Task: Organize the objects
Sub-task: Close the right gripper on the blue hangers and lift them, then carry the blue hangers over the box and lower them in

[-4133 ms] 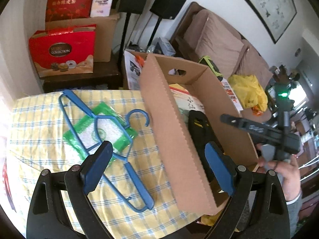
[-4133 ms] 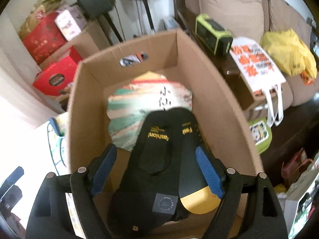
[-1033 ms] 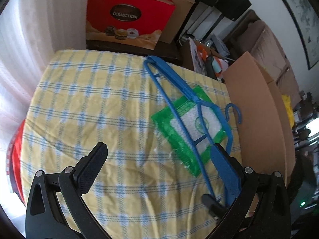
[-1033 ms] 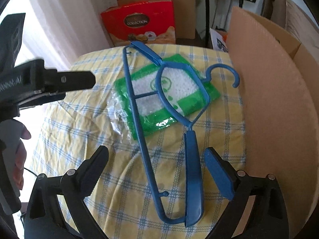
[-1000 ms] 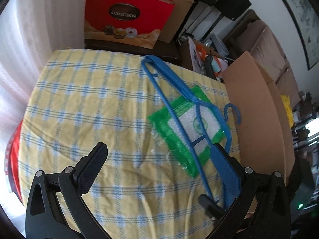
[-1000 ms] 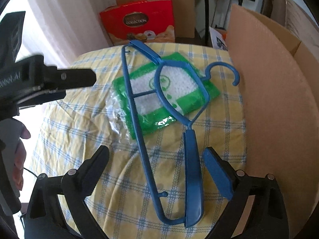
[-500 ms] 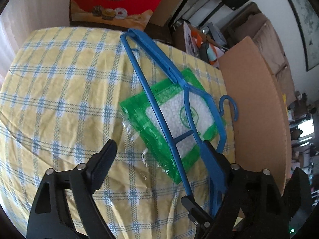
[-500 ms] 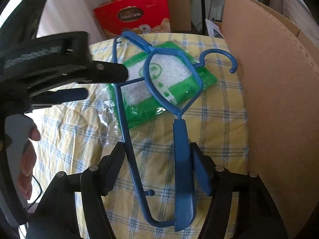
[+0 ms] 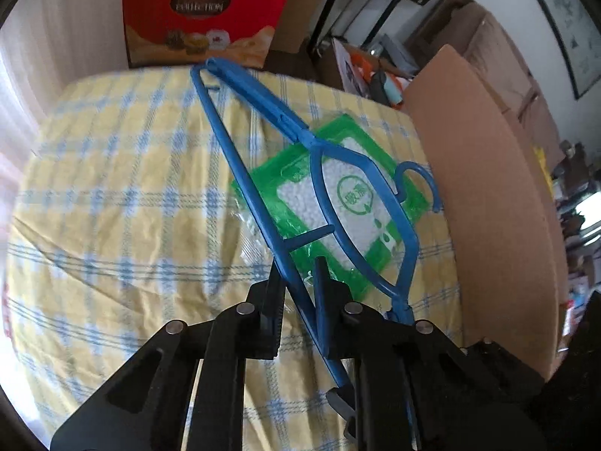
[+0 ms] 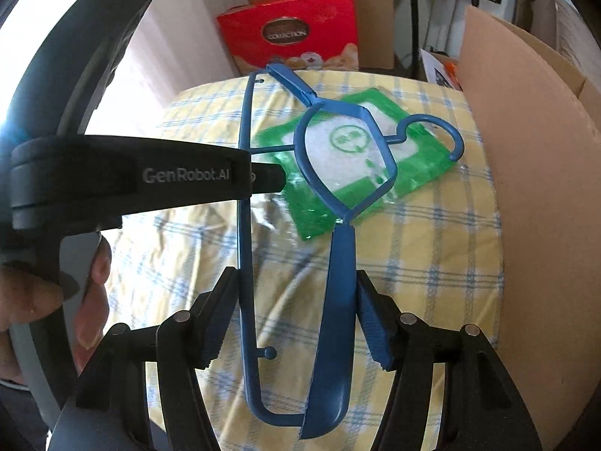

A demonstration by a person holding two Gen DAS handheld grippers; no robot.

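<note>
Because the blue plastic hanger (image 9: 296, 203) lies flat on the yellow checked tablecloth (image 9: 124, 203) with its long axis running from the top centre of the left wrist view down to the bottom centre, its straight bottom bar passes directly between the jaws of the left gripper (image 9: 297, 282). Those jaws are closing and stand almost together around the bar; whether the pads already press on it cannot be told. The hanger partly covers a green desiccant packet (image 9: 338, 206), and its hook points toward the cardboard box (image 9: 488, 195) at the right of the frame. In the right wrist view, the right gripper (image 10: 296, 319) straddles the near end of the hanger (image 10: 338, 293): the thin bar runs just beside the left pad and the broad shoulder arm beside the right pad, and both look to be in contact. These jaws are closing too. The left gripper's body (image 10: 131, 184) enters from the left of this frame, reaching the bar farther along. The box wall (image 10: 526, 188) fills the right, so a lift would likely carry the hanger rightward.
</note>
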